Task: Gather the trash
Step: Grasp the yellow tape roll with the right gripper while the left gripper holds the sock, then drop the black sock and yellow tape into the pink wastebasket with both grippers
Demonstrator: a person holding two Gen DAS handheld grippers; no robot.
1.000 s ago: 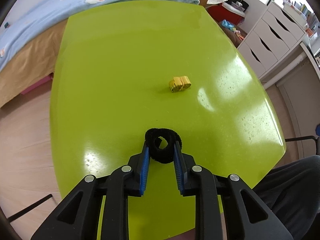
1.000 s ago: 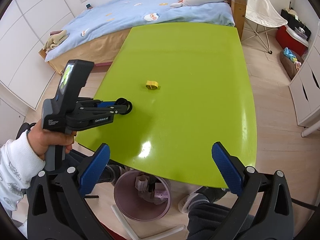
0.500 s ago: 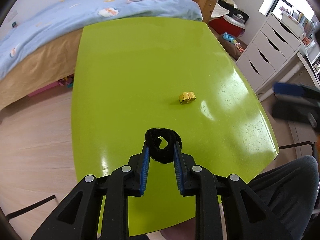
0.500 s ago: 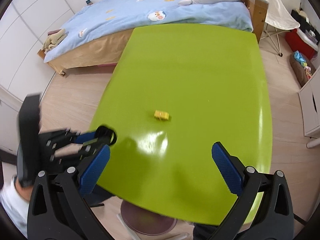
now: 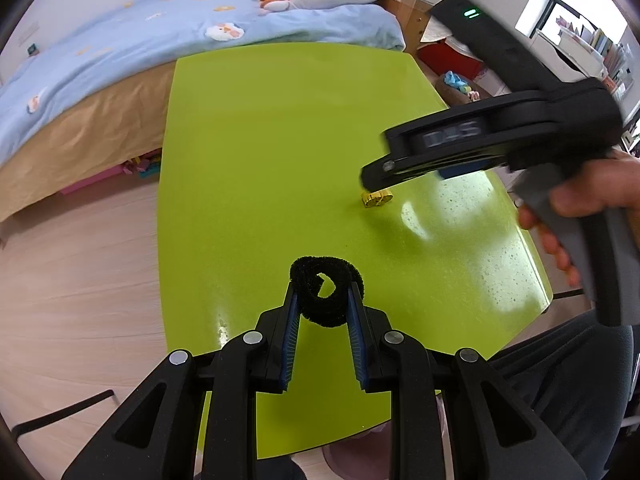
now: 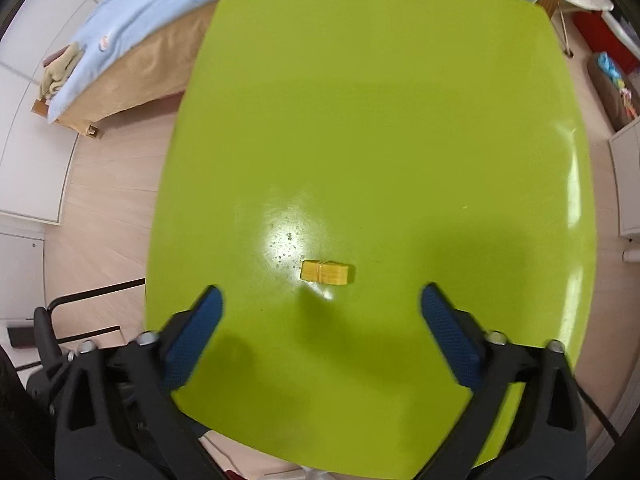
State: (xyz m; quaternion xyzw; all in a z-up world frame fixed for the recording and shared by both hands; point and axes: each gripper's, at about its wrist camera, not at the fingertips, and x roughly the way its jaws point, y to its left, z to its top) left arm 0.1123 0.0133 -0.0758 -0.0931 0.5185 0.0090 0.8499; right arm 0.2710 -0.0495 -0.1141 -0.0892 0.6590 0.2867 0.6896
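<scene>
The left gripper [image 5: 322, 300], a black two-finger tool with blue pads, has its jaws drawn close together and clamped on a rolled loop of black fuzzy strap [image 5: 326, 290]. The loop sits between the pad tips, pinched on both sides and held above the glossy lime-green tabletop [image 5: 256, 160].

The right gripper [image 6: 320, 300], of the same black and blue build, hangs over the table pointing steeply down. Its jaws stand wide apart and are closing. Nothing lies between them, and the pads touch nothing. A small yellow folded block of trash [image 6: 327, 272] rests on the tabletop just beyond the fingertips, roughly centred between them, beside a bright glare patch.

From the left wrist view, the right gripper crosses the frame on the right side, blurred, gripped by a person's hand [image 5: 588, 200]. Its front end covers the top of the yellow block, so only the lower part shows there. The white lettering on its side is too smeared to read. A dark trouser leg [image 5: 560, 380] is cut off at the lower right corner. Beyond the far table edge lies a bed with a light blue patterned cover [image 5: 160, 40].
</scene>
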